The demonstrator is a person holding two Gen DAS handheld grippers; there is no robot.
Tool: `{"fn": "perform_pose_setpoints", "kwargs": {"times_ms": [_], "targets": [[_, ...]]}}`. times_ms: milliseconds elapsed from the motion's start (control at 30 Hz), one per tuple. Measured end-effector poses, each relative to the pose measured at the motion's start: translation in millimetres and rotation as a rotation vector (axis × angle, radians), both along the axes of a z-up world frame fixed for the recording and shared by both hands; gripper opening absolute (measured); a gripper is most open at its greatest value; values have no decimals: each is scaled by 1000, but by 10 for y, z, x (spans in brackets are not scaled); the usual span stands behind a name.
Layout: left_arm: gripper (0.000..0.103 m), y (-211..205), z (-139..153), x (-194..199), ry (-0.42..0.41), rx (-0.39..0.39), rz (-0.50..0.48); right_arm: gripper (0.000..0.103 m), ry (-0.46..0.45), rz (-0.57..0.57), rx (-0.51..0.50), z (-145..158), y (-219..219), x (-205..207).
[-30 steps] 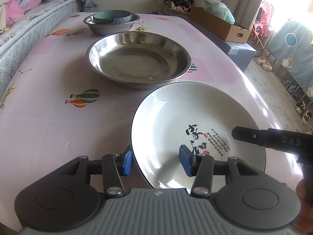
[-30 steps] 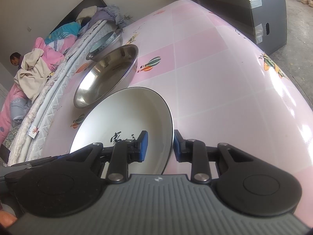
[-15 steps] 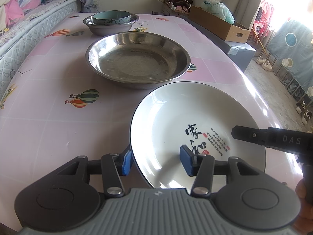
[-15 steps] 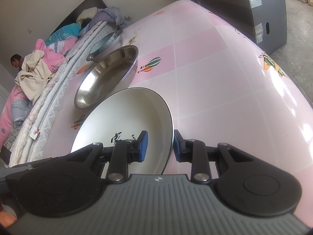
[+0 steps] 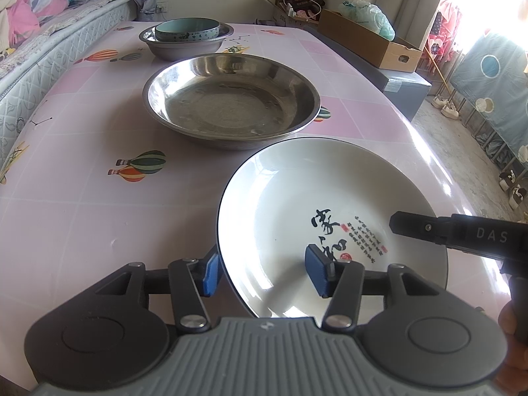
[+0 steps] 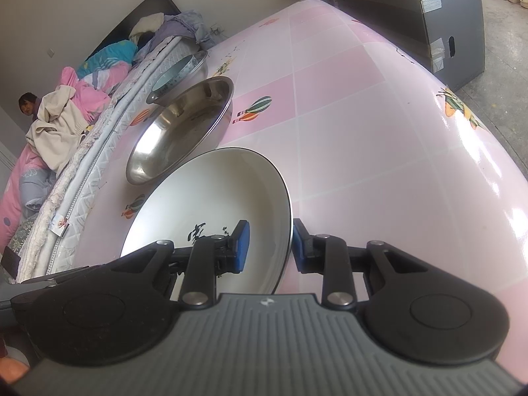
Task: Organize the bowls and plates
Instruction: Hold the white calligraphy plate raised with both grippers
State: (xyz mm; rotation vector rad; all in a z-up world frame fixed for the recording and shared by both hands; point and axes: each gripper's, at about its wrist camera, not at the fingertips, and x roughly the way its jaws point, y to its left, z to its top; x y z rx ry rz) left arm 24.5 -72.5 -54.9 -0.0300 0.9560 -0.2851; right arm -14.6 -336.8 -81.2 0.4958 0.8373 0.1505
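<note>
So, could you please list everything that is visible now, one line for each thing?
white plate: one, white with a dark rim and black writing, near edge of the table
large steel basin: one, silver, just behind the plate
small steel bowl: one, silver, far end of the table
teal bowl: one, teal, inside the small steel bowl
table: one, pink with balloon prints
bed: one, grey-white mattress with piled bedding, along the table
cardboard box: one, brown, on the grey cabinet
person: one, by the bed
left gripper: black, jaws open astride the plate's rim
right gripper: black, jaws astride the opposite rim, grip unclear
</note>
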Motion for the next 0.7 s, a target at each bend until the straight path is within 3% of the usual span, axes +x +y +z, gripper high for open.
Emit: {"fn": "perform_pose_setpoints", "kwargs": {"times_ms": [700], "targets": [[54, 4, 16, -40, 25, -18, 2, 27, 0, 0, 2, 0, -6, -3]]}}
